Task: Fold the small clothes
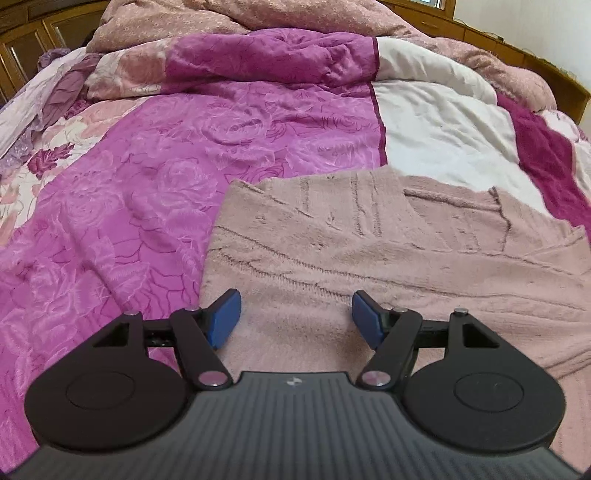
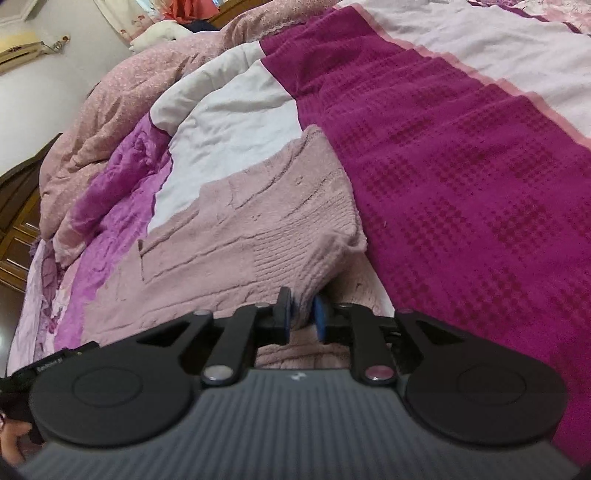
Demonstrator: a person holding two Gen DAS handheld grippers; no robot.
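Note:
A pale pink knitted sweater [image 1: 369,254] lies flat on the bed. In the left wrist view my left gripper [image 1: 295,321] hovers over its near left part, blue pads wide apart with only flat knit beneath them, so it is open. In the right wrist view the same sweater [image 2: 236,236] stretches away from me, and my right gripper [image 2: 301,314] has its jaws close together on a raised fold of the knit at the sweater's near right edge. The fabric pinched there rises from between the pads.
The bed carries a magenta rose-patterned quilt [image 1: 147,177], a white panel [image 1: 443,125] and a dark magenta waffle blanket [image 2: 461,192]. A bunched pink duvet [image 1: 258,18] lies at the far end. Wooden cabinets [image 2: 18,236] stand at the left. A hand [image 2: 11,443] shows bottom left.

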